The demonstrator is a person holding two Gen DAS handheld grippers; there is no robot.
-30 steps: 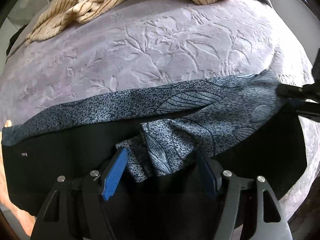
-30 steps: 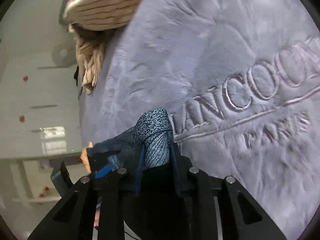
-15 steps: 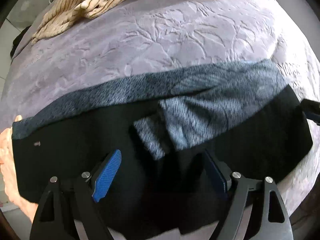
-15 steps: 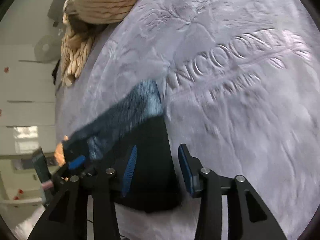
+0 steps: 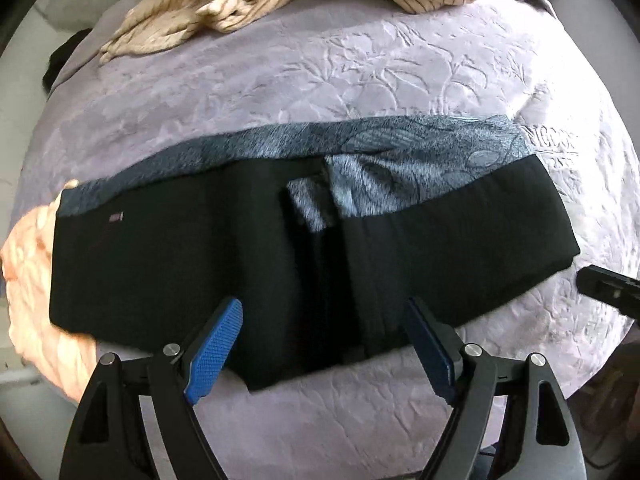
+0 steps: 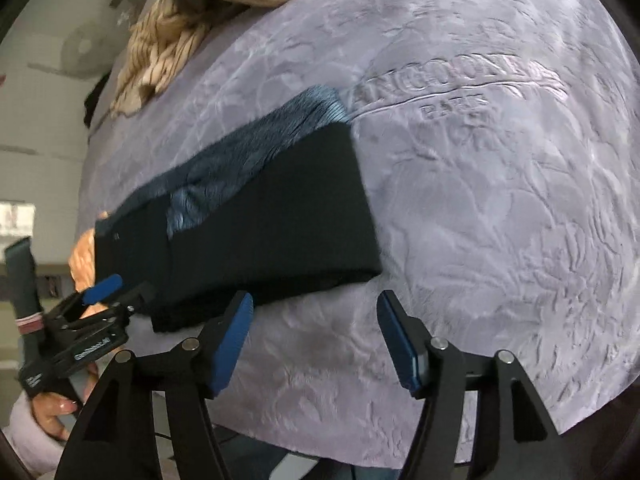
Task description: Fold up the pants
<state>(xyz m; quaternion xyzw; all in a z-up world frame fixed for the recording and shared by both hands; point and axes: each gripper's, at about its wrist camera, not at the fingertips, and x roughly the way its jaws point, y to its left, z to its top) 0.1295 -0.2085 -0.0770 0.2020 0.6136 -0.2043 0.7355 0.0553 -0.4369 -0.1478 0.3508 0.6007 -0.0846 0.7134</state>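
Note:
The pants (image 5: 248, 236) lie in a long folded band across the purple blanket (image 5: 320, 80), black side up with a blue patterned strip along the far edge. My left gripper (image 5: 326, 344) is open and empty, just short of the band's near edge. In the right wrist view the pants (image 6: 280, 208) stretch away to the left. My right gripper (image 6: 316, 332) is open and empty near their right end, not touching. The left gripper (image 6: 96, 304) also shows in that view at the far left.
A cream striped garment (image 5: 224, 4) is heaped at the far edge of the bed, also visible in the right wrist view (image 6: 168, 40). An orange fuzzy cloth (image 5: 36, 280) lies by the pants' left end. The blanket carries embossed lettering (image 6: 452, 80).
Both grippers let go of the pants and pulled back toward me. The lifted patterned edge dropped, and the pants now lie flat as a folded band.

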